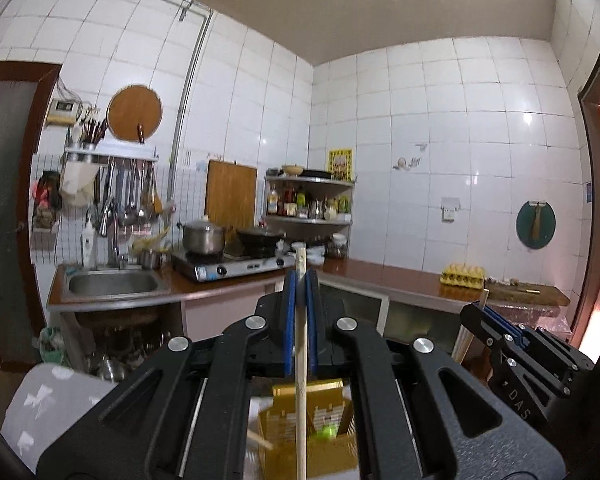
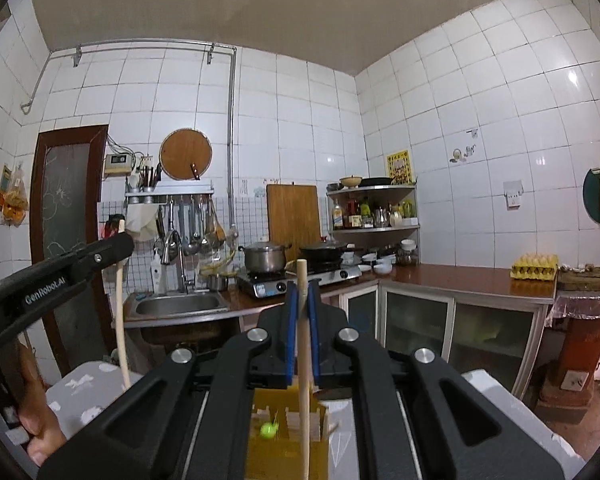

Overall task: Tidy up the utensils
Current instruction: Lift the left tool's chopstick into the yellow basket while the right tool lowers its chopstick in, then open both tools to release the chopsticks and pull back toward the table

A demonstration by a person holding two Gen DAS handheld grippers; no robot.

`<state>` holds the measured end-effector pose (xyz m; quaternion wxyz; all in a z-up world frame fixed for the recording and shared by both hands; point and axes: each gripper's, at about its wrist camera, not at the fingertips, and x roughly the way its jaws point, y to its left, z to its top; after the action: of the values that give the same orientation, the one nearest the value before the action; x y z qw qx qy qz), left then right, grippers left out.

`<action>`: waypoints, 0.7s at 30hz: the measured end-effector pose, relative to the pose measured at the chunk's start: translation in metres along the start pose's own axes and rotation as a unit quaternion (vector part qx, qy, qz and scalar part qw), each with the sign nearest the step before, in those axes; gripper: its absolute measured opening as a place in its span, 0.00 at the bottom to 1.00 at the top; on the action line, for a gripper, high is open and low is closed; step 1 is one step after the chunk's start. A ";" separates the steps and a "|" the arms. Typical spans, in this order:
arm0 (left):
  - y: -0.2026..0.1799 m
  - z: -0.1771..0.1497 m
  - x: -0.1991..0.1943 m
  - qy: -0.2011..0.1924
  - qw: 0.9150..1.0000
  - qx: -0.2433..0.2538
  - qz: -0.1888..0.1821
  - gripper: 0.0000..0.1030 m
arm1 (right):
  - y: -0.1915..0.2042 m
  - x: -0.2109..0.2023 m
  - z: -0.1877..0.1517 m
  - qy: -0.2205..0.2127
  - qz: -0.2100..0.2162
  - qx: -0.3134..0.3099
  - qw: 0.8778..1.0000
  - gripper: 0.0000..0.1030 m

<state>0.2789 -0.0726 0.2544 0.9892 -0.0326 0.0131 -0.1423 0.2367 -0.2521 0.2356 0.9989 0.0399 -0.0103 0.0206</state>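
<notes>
Left wrist view: my left gripper (image 1: 301, 280) pinches one chopstick (image 1: 301, 360) upright over the yellow holder (image 1: 284, 432).
Right gripper (image 2: 302, 294) pinches another chopstick (image 2: 304, 360); the blurred slots below probably mean either could miss or collide.

This is a lived-in home kitchen. White tiled walls (image 2: 480, 128) enclose a steel sink (image 2: 178, 305), a tabletop gas stove (image 2: 300, 280) with a pot (image 2: 265, 257), hanging ladles (image 2: 194, 220), a corner shelf of what look like condiment bottles (image 2: 374, 210), and an egg tray (image 2: 534, 271) on the red counter (image 2: 460, 278).

White-tiled walls (image 1: 440, 120) — brown countertop (image 1: 380, 276).
</notes>
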 end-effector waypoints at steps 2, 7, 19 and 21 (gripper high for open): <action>0.000 0.001 0.013 -0.008 1.000 -0.002 0.000 0.04 | -0.002 0.008 0.003 -0.005 -0.001 0.005 1.000 0.06; 0.002 -0.002 0.049 -0.014 1.000 -0.002 0.001 0.04 | -0.005 0.034 0.011 -0.018 0.002 0.009 1.000 0.06; 0.012 -0.063 0.146 0.014 1.000 -0.012 0.017 0.04 | -0.015 0.094 -0.029 -0.008 -0.005 0.013 1.000 0.06; 0.015 -0.080 0.154 0.028 0.999 -0.017 0.021 0.04 | -0.017 0.100 -0.040 0.002 -0.008 0.007 1.000 0.06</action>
<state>0.4279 -0.1062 0.1714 0.9905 -0.0452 0.0442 -0.1220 0.3385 -0.2622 0.1968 0.9988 0.0474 -0.0073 0.0123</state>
